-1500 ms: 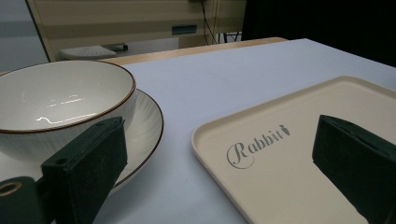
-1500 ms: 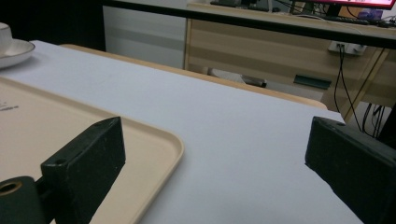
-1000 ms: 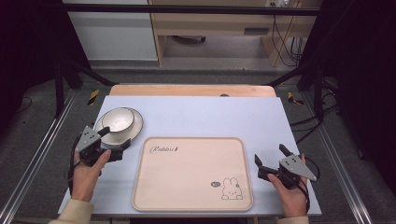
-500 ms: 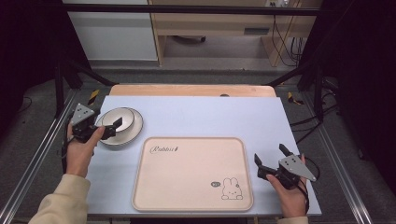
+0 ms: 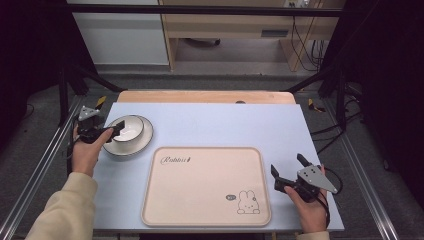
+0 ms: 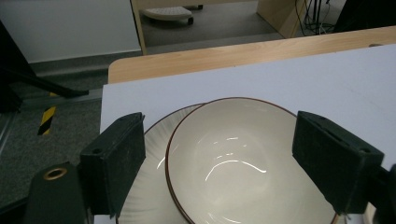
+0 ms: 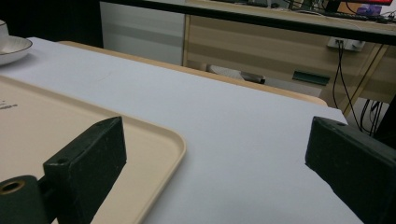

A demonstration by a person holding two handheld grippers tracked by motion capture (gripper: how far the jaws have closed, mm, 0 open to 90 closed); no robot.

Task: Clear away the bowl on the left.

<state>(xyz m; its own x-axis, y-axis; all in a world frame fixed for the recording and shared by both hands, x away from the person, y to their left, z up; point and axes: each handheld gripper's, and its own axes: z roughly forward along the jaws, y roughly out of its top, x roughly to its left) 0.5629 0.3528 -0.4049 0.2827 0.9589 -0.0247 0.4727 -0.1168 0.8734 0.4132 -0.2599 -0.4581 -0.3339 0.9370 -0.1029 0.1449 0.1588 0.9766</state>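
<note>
A cream bowl (image 5: 128, 128) with a dark rim sits in a white plate (image 5: 131, 144) at the table's left. My left gripper (image 5: 111, 131) is open at the bowl's left side, held by a hand in a beige sleeve. In the left gripper view the bowl (image 6: 243, 163) lies between the spread jaws of my left gripper (image 6: 219, 128), with the plate (image 6: 154, 172) under it. My right gripper (image 5: 287, 166) is open and empty, just right of the beige tray (image 5: 207, 185). In the right gripper view the tray's corner (image 7: 102, 126) lies by the left jaw of my right gripper (image 7: 215, 140).
The tray bears a rabbit drawing (image 5: 247, 202) and lies in the middle front of the pale blue table top (image 5: 225, 125). A wooden strip (image 5: 205, 96) runs along the far edge. Metal frame rails (image 5: 370, 185) flank the table.
My left gripper moved forward and left from the table's near side to the bowl's left side, and its jaws now point at the bowl. The right gripper stayed put.
</note>
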